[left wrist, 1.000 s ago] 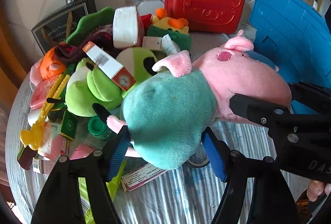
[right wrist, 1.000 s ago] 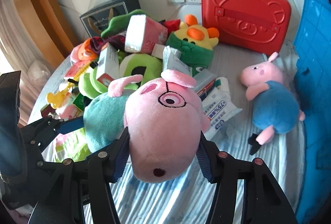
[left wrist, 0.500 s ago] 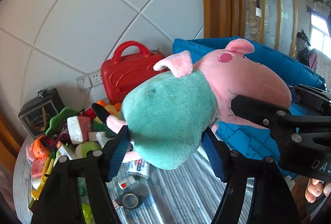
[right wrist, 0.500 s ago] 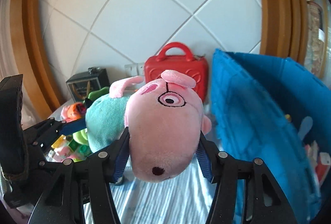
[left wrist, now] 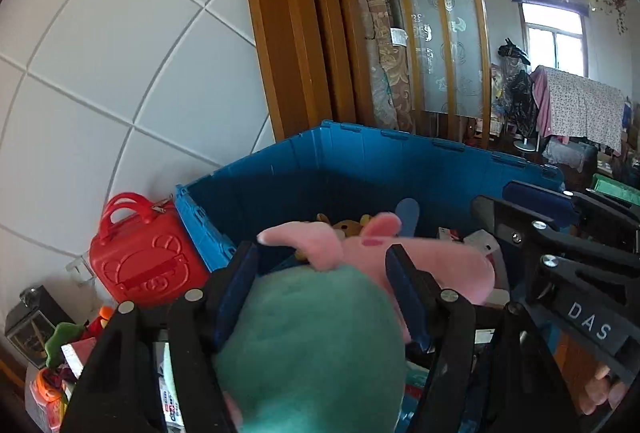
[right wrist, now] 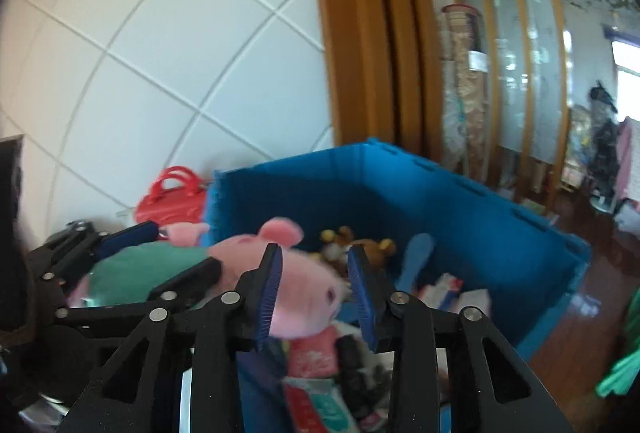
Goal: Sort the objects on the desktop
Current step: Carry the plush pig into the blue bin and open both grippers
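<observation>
A pink pig plush in a teal dress [left wrist: 316, 345] is held over the open blue crate [left wrist: 360, 161]. My left gripper [left wrist: 320, 293] is shut on its teal body. My right gripper [right wrist: 314, 287] is shut on its pink head [right wrist: 300, 297]; the view is blurred. The right gripper also shows at the right of the left wrist view [left wrist: 560, 253]. The crate [right wrist: 460, 209] holds a brown plush [right wrist: 360, 245], a blue flat piece [right wrist: 416, 257] and packets.
A red toy case [left wrist: 140, 261] stands against the tiled wall left of the crate. Piled toys and boxes [left wrist: 60, 361] lie at the lower left. A wooden door frame [left wrist: 288, 33] rises behind the crate. Wooden floor [right wrist: 572, 333] lies to the right.
Both grippers have carried the pig plush to the right and over the crate's rim. The plush now hangs lower between the fingers, with the crate's inside in view.
</observation>
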`<move>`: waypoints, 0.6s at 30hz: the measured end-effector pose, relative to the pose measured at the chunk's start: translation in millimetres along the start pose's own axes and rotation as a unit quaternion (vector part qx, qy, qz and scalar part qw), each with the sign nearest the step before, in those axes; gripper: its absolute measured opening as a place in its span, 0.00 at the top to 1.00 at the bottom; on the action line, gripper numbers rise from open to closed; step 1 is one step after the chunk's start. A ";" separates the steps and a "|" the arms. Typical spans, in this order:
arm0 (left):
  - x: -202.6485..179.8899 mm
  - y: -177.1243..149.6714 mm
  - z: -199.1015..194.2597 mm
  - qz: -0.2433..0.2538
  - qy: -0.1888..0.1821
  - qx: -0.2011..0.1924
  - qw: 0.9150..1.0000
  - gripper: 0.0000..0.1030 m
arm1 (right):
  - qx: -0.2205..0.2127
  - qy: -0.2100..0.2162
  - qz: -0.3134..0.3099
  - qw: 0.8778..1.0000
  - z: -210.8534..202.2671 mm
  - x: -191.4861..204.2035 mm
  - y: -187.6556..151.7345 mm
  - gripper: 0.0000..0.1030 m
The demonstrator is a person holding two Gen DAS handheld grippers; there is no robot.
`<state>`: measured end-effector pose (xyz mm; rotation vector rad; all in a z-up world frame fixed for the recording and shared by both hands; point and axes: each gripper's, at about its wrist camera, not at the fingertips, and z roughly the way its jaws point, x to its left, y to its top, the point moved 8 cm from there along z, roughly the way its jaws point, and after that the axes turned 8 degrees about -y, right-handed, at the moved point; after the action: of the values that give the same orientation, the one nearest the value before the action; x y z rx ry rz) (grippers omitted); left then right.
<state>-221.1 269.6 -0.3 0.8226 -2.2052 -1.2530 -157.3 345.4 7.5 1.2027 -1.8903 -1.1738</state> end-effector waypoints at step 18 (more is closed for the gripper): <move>-86.3 34.0 24.9 0.039 -0.044 0.010 0.998 0.34 | 0.066 -0.058 0.067 0.994 15.7 -97.1 -33.9 0.62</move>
<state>-185.2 358.2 8.7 0.6946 -2.2998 -1.2531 -117.9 432.9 -32.6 1.0779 -2.1294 -1.0815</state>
